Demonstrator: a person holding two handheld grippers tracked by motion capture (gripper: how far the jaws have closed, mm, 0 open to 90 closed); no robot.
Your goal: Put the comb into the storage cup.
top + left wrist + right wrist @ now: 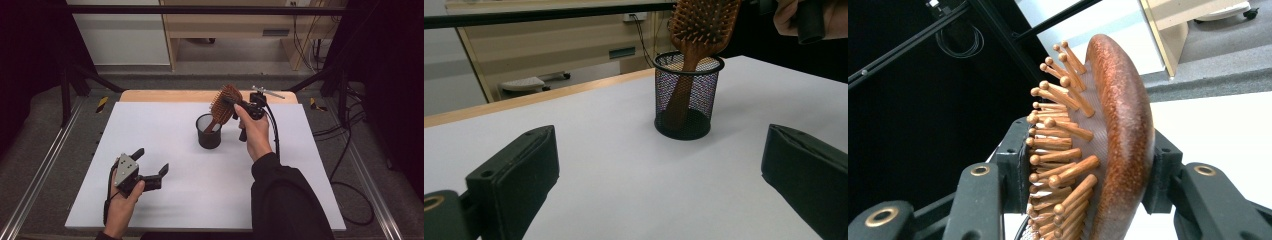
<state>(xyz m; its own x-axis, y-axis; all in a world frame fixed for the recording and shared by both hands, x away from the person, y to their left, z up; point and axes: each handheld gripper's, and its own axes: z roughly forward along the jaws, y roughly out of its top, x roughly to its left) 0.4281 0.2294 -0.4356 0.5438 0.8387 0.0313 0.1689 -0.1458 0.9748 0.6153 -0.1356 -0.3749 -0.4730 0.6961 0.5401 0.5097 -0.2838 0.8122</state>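
A wooden paddle hairbrush (224, 104) stands tilted with its handle inside a black mesh cup (208, 132) near the middle of the white tabletop (150, 125). My right gripper (231, 102) is shut on the brush head. In the right gripper view, one pad meets the bristles and the other the smooth back of the hairbrush (1120, 130), with my right gripper (1088, 165) around it. My left gripper (151, 161) rests open and holds nothing at the front left. It faces the cup (686, 100) and the hairbrush (704, 25) from a distance, between the wide-spread jaws of my left gripper (659, 165).
A wooden table edge (200, 95) runs along the back of the white top. Black frame poles (67, 85) stand at both sides, and cables (350, 150) lie on the floor at the right. A light wooden cabinet (230, 25) stands beyond the table.
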